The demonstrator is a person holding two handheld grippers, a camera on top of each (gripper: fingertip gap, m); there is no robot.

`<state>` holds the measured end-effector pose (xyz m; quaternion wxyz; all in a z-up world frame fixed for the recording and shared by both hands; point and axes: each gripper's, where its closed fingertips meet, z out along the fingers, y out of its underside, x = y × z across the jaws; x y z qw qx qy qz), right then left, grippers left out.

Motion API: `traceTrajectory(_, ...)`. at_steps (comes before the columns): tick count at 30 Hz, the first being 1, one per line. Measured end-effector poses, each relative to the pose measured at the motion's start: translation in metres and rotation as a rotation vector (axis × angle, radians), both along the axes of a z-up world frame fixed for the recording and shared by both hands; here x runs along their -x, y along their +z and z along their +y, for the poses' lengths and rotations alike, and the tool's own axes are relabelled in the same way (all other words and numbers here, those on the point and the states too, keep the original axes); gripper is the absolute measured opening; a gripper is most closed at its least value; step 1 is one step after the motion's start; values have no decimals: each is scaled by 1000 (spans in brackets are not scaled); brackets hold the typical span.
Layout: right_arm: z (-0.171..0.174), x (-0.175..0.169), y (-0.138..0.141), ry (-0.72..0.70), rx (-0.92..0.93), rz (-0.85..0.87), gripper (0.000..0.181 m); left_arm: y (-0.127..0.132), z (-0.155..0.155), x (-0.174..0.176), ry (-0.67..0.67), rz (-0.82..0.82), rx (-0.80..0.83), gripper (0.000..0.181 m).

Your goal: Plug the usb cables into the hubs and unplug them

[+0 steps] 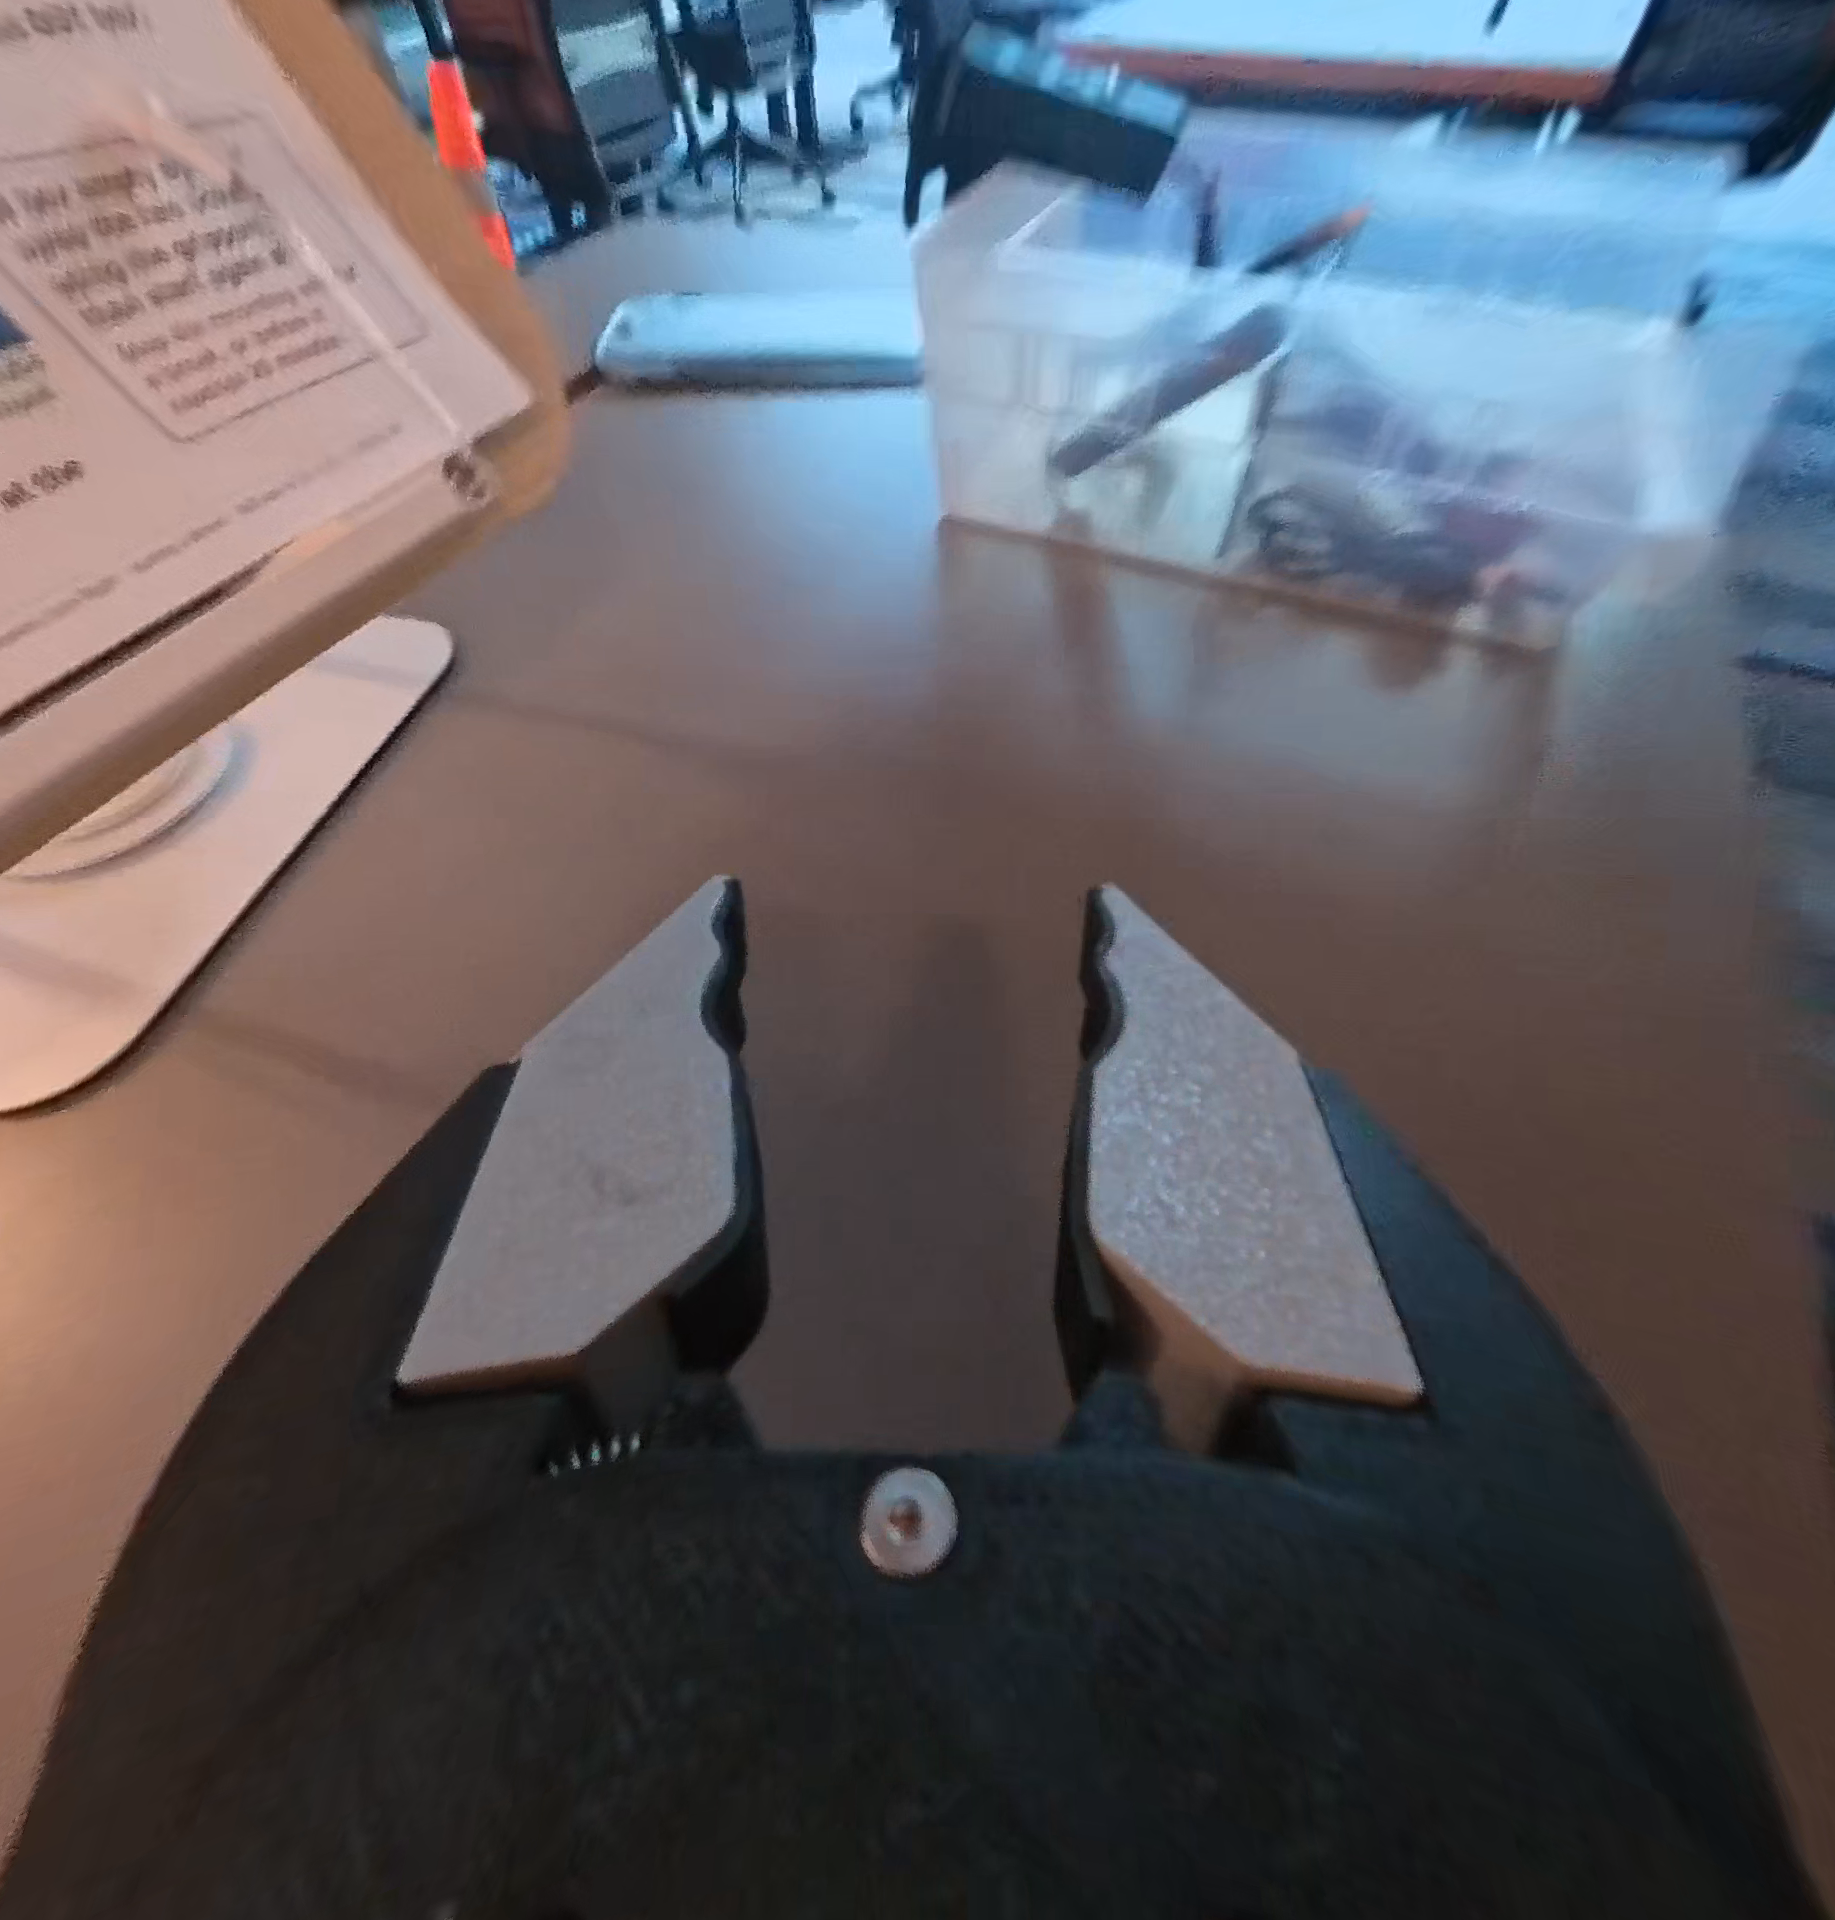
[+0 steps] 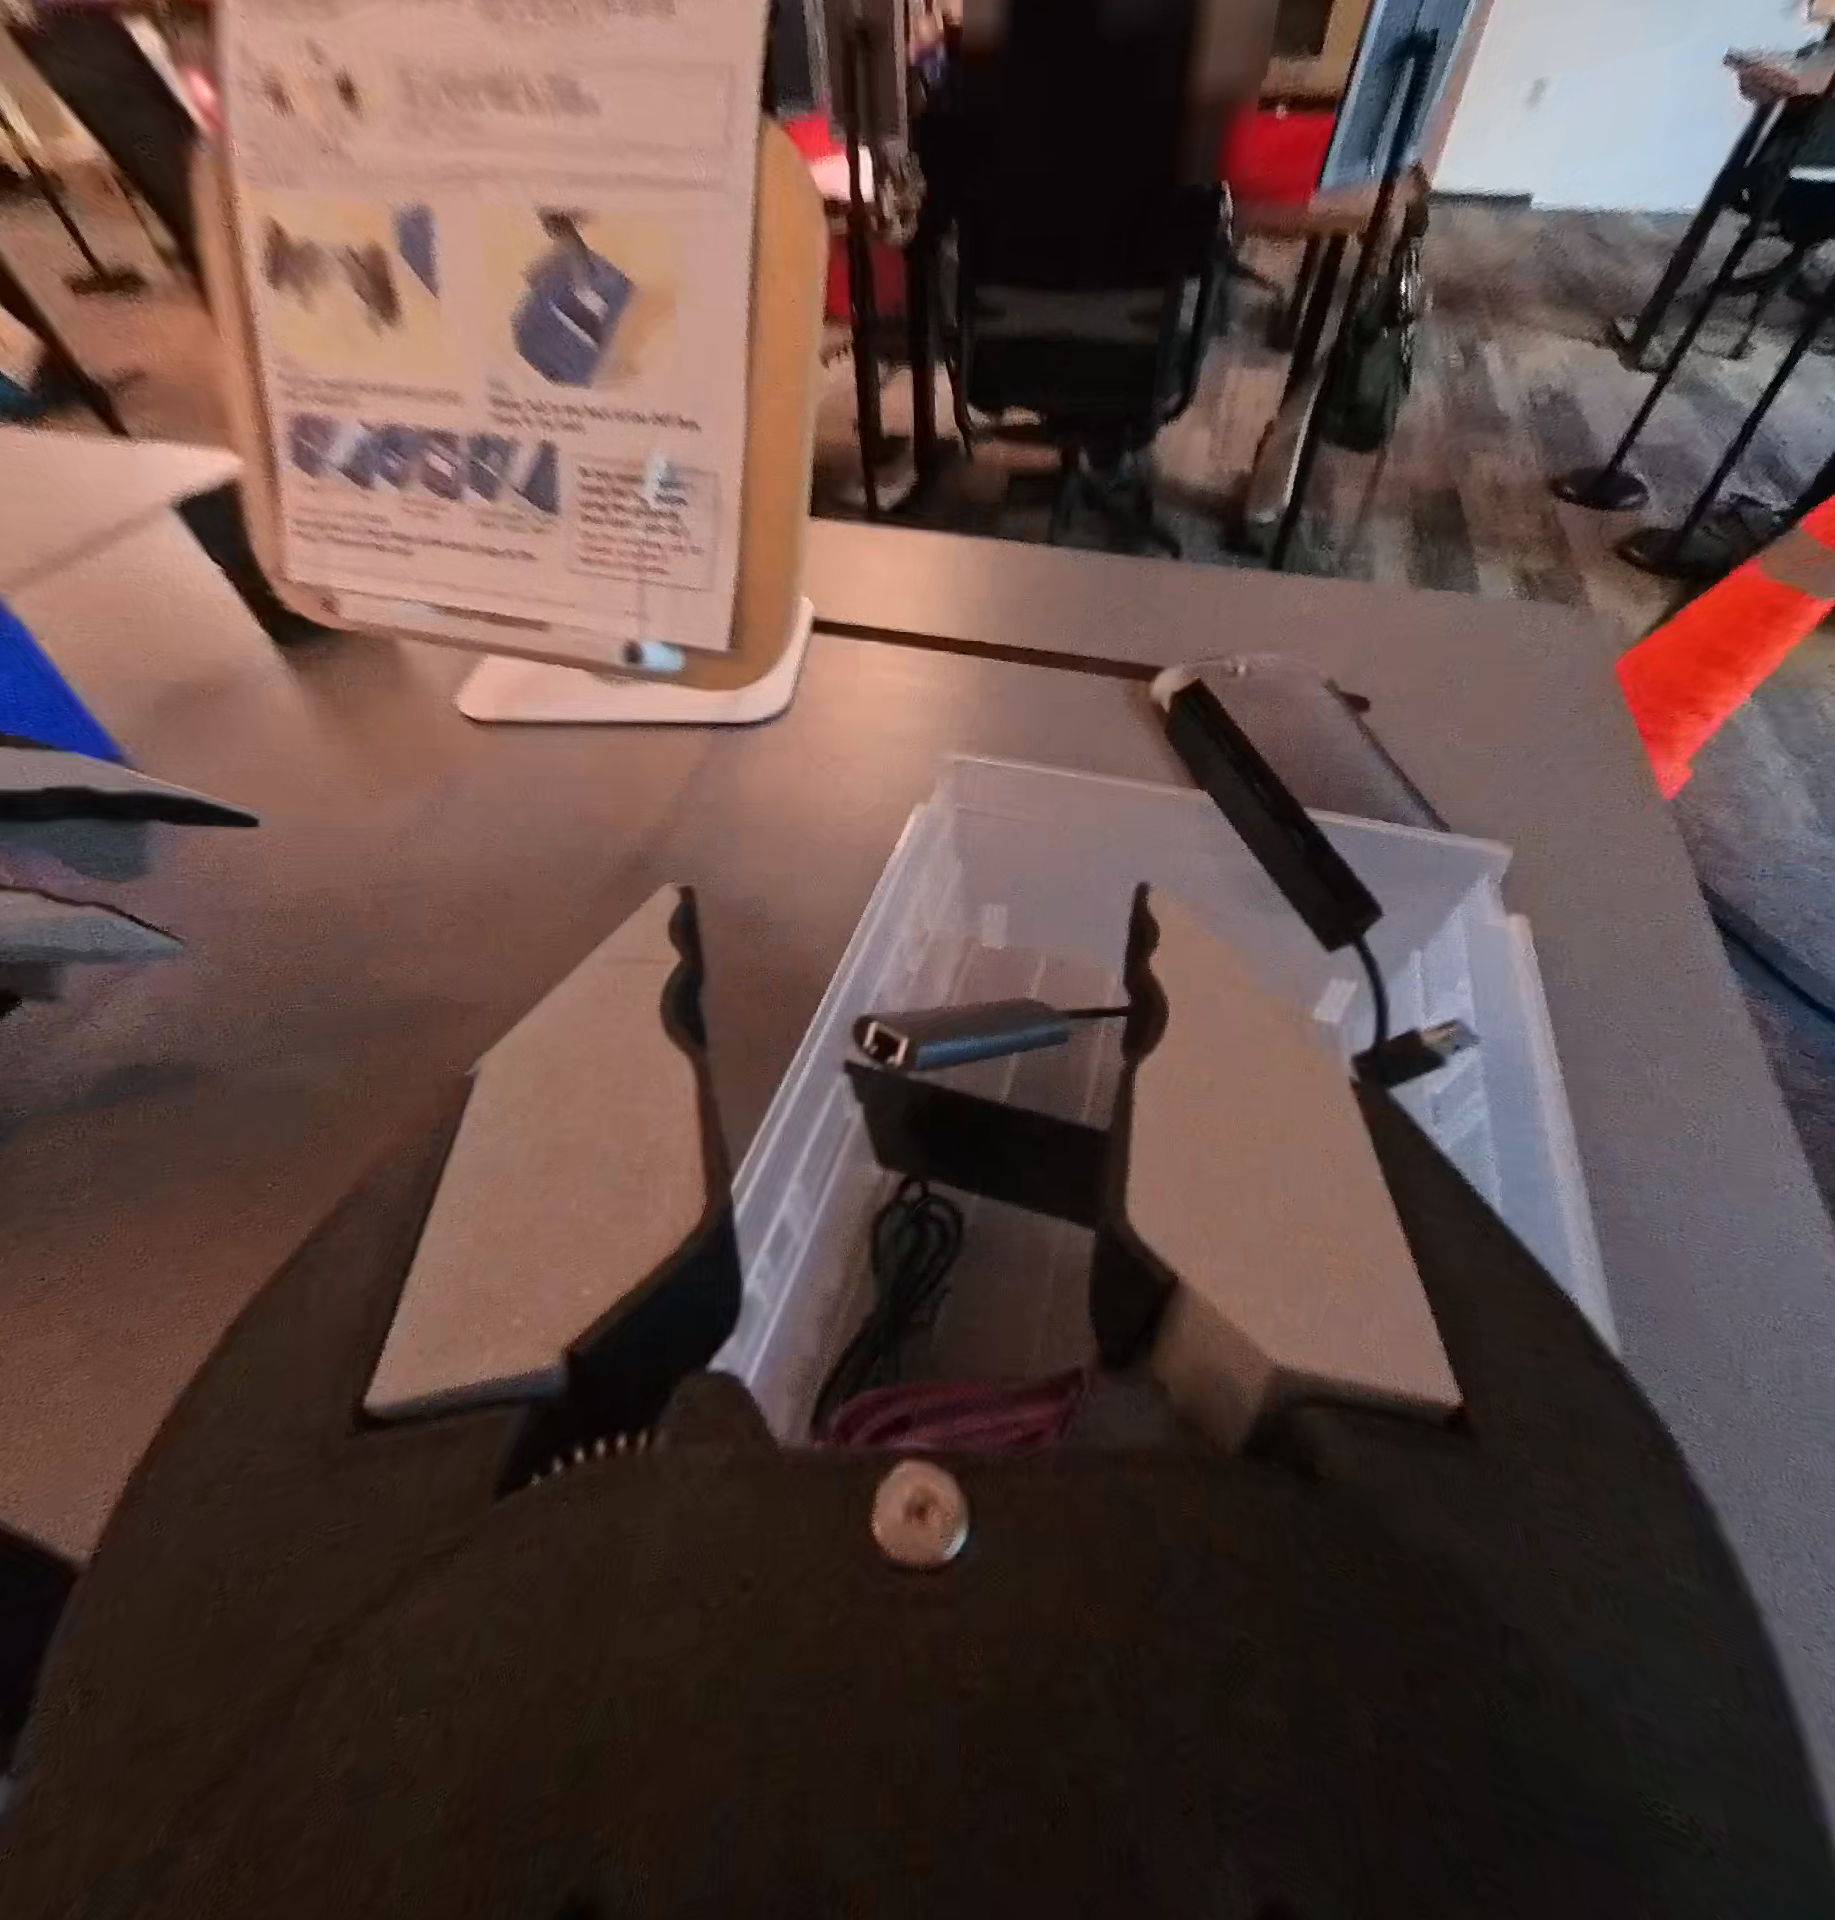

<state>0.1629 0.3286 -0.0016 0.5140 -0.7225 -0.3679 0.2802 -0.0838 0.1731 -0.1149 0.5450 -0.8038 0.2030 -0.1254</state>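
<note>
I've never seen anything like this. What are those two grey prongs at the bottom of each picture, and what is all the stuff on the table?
Those prongs are hand-held tongs; a person carries one pair in each hand, and a small camera on each looks forward along the prongs. One picture comes from the left tongs, which are open and empty above a bare brown table. The other comes from the right tongs, also open and holding nothing, above a clear plastic box. Inside the box lie a small grey adapter and coiled cables. A long black hub rests across the box's far rim, its plug dangling. A sign on a stand stands behind.
</note>
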Motion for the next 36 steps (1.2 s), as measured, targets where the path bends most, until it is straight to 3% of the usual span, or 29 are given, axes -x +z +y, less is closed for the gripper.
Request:
traceTrajectory(2, -24, -20, -1, 15, -7, 73, 97, 26, -30, -20, 14, -31, -72, 65)
traceTrajectory(5, -50, -50, -21, 5, -39, 73, 100, 33, -79, -7, 218, 83, -42, 87)
traceTrajectory(9, -75, -71, -54, -21, -50, 20, 119, 34, -167, 61, 559, 230, 60, 88)
traceTrajectory(11, -85, -71, -69, -20, -50, -11, 128, 30, -217, 98, 695, 273, 121, 98)
traceTrajectory(14, -96, -57, -83, -12, -51, -41, 130, 20, -281, 156, 908, 275, 168, 99)
traceTrajectory(16, -101, -37, -89, 4, -42, -46, 131, 8, -302, 183, 994, 221, 185, 102)
traceTrajectory(20, -104, 12, -114, 49, 18, -118, 129, -17, -283, 178, 912, 35, 158, 110)
traceTrajectory(21, -111, 27, -127, 105, 85, -144, 119, -23, -272, 166, 853, -9, 155, 113)
traceTrajectory(22, -114, 40, -135, 135, 126, -164, 143, -28, -262, 154, 796, -36, 154, 116)
traceTrajectory(24, -113, 54, -141, 108, 120, -214, 133, -29, -247, 140, 723, 24, 130, 126)
traceTrajectory(27, -123, 76, -143, 106, 121, -272, 111, -23, -230, 146, 754, 99, 102, 101)
traceTrajectory(29, -135, 93, -143, 119, 131, -264, 97, -25, -221, 156, 784, 94, 123, 94)
traceTrajectory(34, -169, 134, -165, 209, 230, -237, 125, -25, -202, 155, 763, -82, 117, 98)
traceTrajectory(36, -172, 145, -173, 203, 175, -266, 118, -25, -203, 155, 772, -59, 93, 76)
